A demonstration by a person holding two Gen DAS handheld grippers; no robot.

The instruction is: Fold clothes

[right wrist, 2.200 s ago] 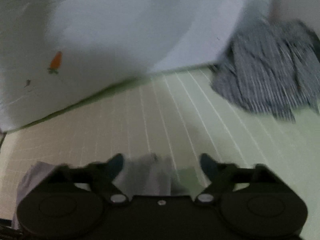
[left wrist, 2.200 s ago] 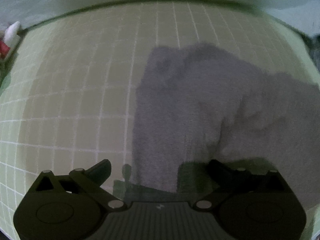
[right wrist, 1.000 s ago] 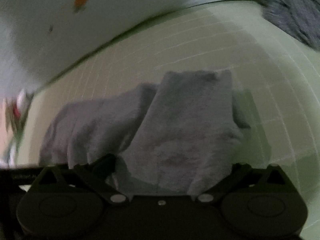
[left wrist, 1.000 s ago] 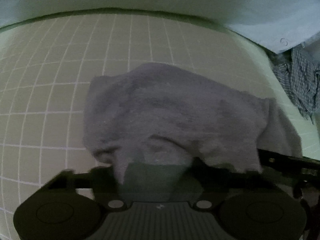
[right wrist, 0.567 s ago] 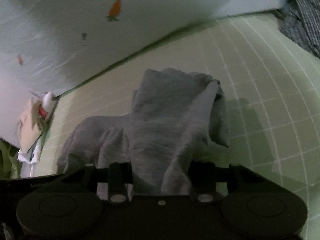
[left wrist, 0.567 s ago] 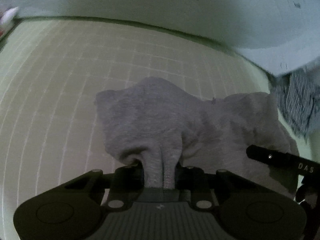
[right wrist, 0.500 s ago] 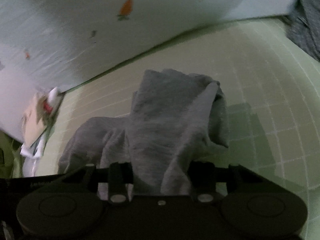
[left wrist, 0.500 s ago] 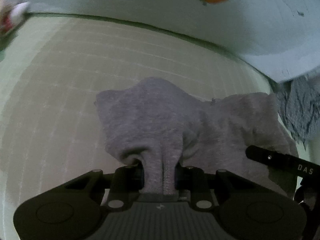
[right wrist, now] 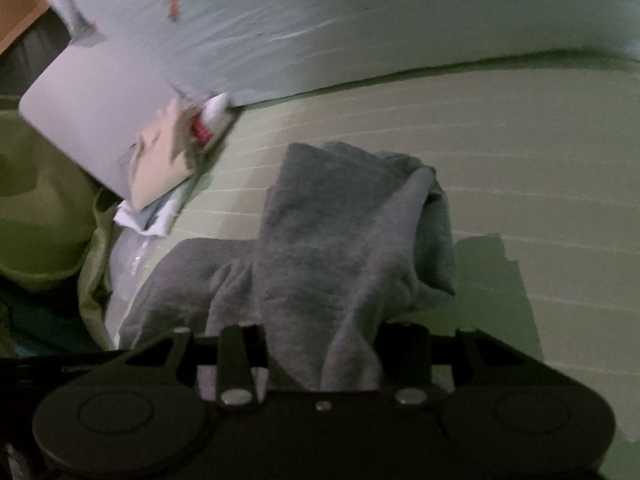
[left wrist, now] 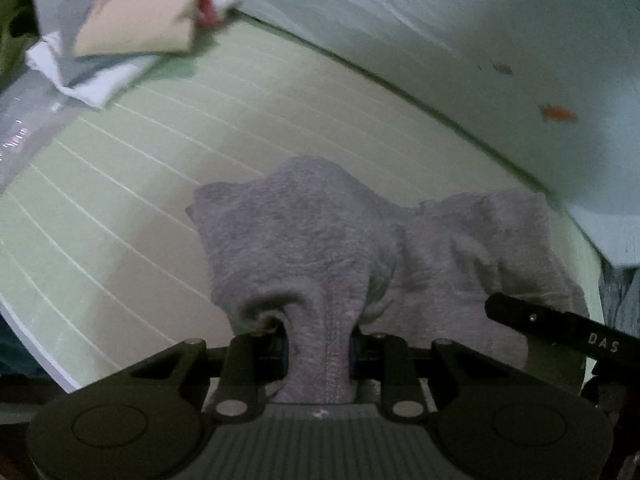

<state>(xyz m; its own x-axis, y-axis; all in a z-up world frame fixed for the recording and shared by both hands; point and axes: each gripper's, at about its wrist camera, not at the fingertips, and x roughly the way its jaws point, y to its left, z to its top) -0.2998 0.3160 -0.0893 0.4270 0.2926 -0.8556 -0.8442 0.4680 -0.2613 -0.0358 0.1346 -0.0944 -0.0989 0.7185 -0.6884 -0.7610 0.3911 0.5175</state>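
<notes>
A grey knit garment [left wrist: 320, 240] hangs bunched over the pale green gridded mat [left wrist: 140, 184]. My left gripper [left wrist: 318, 346] is shut on a stitched edge of it, the cloth pinched between both fingers. My right gripper [right wrist: 324, 352] is shut on another fold of the same grey garment [right wrist: 340, 240], which drapes forward and to the left. The right gripper's black body [left wrist: 560, 332] shows at the right of the left wrist view, close beside the cloth.
A stack of folded clothes, beige on top [left wrist: 136, 12], lies at the mat's far left corner, also in the right wrist view [right wrist: 160, 160]. A pale wall sheet with small orange prints [left wrist: 480, 40] borders the mat. Green fabric [right wrist: 40, 208] lies off the mat's left edge.
Both grippers closed on the grey garment and lifted it. Since half a second ago both views have swung left, bringing the folded stack into sight; the striped garment has left view.
</notes>
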